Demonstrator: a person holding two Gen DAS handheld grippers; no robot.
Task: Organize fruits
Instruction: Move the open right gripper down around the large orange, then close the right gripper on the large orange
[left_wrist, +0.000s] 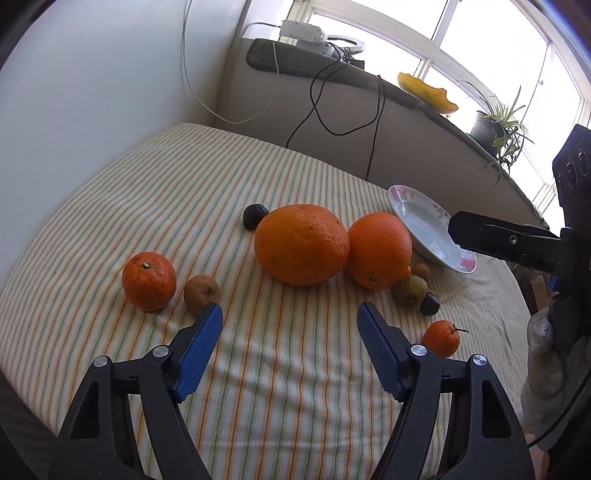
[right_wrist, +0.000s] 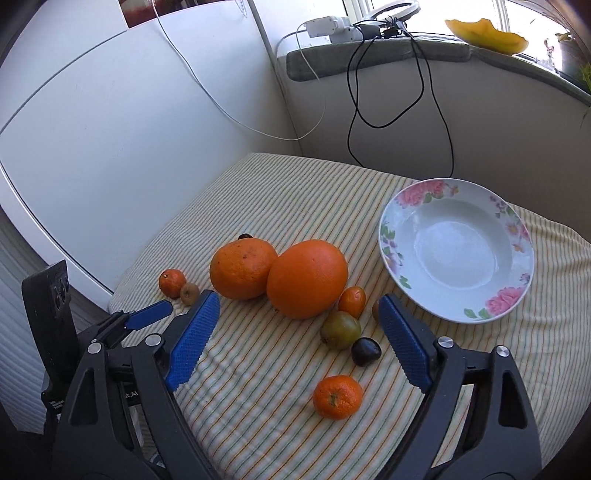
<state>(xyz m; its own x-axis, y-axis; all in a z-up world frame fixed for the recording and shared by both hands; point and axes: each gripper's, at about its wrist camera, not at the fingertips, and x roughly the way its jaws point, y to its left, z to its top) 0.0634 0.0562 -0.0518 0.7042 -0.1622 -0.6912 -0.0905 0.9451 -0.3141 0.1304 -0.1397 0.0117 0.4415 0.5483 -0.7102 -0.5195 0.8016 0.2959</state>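
On the striped cloth lie two big oranges (left_wrist: 301, 243) (left_wrist: 380, 249), touching each other. My left gripper (left_wrist: 290, 306) hovers open in front of them with nothing between its fingers; a brown fruit (left_wrist: 201, 290) and a mandarin (left_wrist: 149, 280) sit by its left tip. My right gripper (right_wrist: 297, 297) is open over a green fruit (right_wrist: 340, 328), a dark plum (right_wrist: 365, 351), a kumquat (right_wrist: 352, 301) and a small mandarin (right_wrist: 337, 396), touching none. An empty flowered plate (right_wrist: 509, 299) stands to the right. Another dark plum (left_wrist: 255, 216) lies behind the oranges.
The table's rounded edge drops off at the left and front. Behind it runs a grey windowsill (right_wrist: 369, 59) with a power strip, hanging cables (right_wrist: 417, 85), a yellow dish (right_wrist: 487, 35) and a potted plant (left_wrist: 498, 125). A white cabinet wall (right_wrist: 110, 129) stands at the left.
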